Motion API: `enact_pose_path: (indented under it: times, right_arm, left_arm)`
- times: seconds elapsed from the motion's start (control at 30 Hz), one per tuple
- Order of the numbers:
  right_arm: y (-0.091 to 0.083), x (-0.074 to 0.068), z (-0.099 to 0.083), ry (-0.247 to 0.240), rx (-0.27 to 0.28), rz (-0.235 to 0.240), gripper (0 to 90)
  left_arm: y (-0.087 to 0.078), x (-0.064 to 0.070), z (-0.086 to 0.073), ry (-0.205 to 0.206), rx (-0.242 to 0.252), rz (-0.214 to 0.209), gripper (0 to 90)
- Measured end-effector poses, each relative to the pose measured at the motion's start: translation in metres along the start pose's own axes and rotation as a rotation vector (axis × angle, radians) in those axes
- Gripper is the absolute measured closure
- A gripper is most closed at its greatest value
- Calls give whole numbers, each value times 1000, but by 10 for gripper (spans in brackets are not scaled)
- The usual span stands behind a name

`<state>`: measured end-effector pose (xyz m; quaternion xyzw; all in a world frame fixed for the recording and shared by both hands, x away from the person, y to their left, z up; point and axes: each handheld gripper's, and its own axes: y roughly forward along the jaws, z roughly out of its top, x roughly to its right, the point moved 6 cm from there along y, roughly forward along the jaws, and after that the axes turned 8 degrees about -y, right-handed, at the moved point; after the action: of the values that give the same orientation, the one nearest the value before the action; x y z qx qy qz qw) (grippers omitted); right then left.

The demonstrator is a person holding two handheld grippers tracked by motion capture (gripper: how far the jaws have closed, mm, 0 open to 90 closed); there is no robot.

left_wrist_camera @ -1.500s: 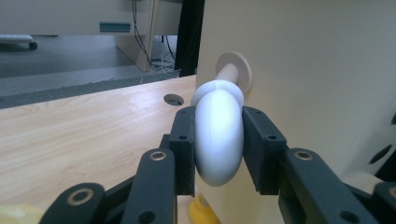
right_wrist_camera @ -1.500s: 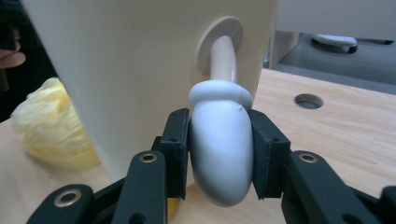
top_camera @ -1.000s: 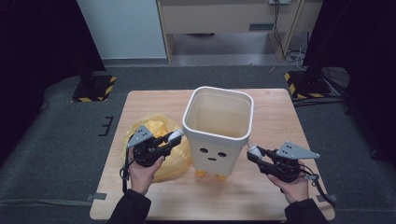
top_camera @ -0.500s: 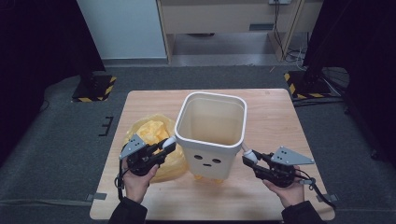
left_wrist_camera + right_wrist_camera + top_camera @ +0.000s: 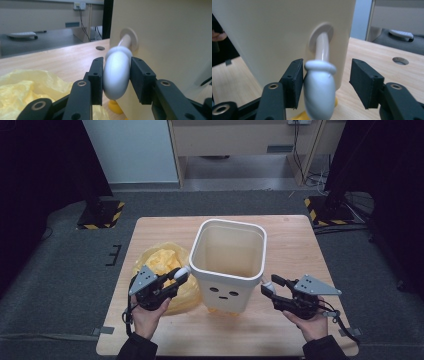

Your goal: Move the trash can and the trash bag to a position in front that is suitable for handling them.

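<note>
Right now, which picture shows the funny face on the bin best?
The high view: the face looks toward that camera from the bin's front wall, two eyes and a mouth. The left gripper view gives a plain side wall with a handle; the right gripper view gives the other side wall.

From the left gripper view I get the bin (image 5: 175,50) only as one cream wall, cut off by the top and right edges. The white handle (image 5: 117,75) beside that wall is blurred, its lower end hidden behind my left gripper (image 5: 117,81). The yellow bag (image 5: 30,92) left of the bin runs off the bottom. From the high view, the bin (image 5: 227,270) hides its yellow feet.
</note>
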<state>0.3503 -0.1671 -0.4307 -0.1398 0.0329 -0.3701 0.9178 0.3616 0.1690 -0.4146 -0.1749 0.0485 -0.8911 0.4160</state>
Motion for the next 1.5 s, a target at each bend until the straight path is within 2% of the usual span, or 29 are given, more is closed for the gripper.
enact_pose_path:
  times: [0.17,0.27,0.43,0.53,0.63,0.67,0.73,0.8,0.83,0.87,0.93,1.0,1.13,1.27,1.3,1.33,1.4,1.43,1.47,1.5]
  right_arm:
    - [-3,5,3,19,18,-10,380]
    - [-3,5,3,22,19,-14,370]
    - [-4,7,5,29,21,-15,343]
    - [-5,7,5,23,23,-17,354]
    - [-5,6,4,27,35,2,412]
    - [-5,5,4,35,35,12,448]
    - [-4,4,4,36,38,22,473]
    - [-3,0,2,25,26,48,594]
    - [-3,0,2,25,26,48,594]
    - [-1,-4,0,8,16,51,617]
    - [-2,-6,1,20,7,60,619]
    - [-3,-9,2,20,-3,65,621]
    - [-3,-16,4,13,-16,72,621]
    - [-3,-14,4,27,-10,75,607]
    - [-3,-13,5,30,0,70,565]
    - [-4,-11,6,30,12,58,523]
    - [-7,-7,10,29,28,43,457]
    - [-7,-7,10,29,28,43,457]
    - [-11,-3,13,34,49,31,425]
    - [-14,0,15,40,63,16,413]
  left_arm:
    - [-20,-7,17,2,78,38,612]
    - [-27,-11,20,-3,90,46,582]
    - [-24,-14,14,1,69,62,523]
    - [-22,-12,10,1,60,52,491]
    - [-18,-9,6,15,39,39,505]
    - [-11,-5,0,35,9,36,529]
    - [-9,-4,-2,38,0,33,549]
    - [-5,-6,-5,19,-4,48,626]
    - [-5,-6,-5,19,-4,48,635]
    - [-5,-10,-5,-5,7,59,630]
    - [-4,-12,-4,-4,11,57,625]
    - [-1,-13,-4,17,16,83,627]
    - [2,-18,-2,4,21,92,624]
    - [-6,-23,0,-14,28,107,542]
    - [-6,-23,0,-14,28,107,523]
    - [-10,-25,1,-17,33,115,505]
    - [-20,-39,-3,21,14,211,460]
    - [-20,-39,-3,21,14,211,443]
    - [-24,-52,-12,56,-29,295,434]
    - [-24,-52,-12,56,-29,295,423]
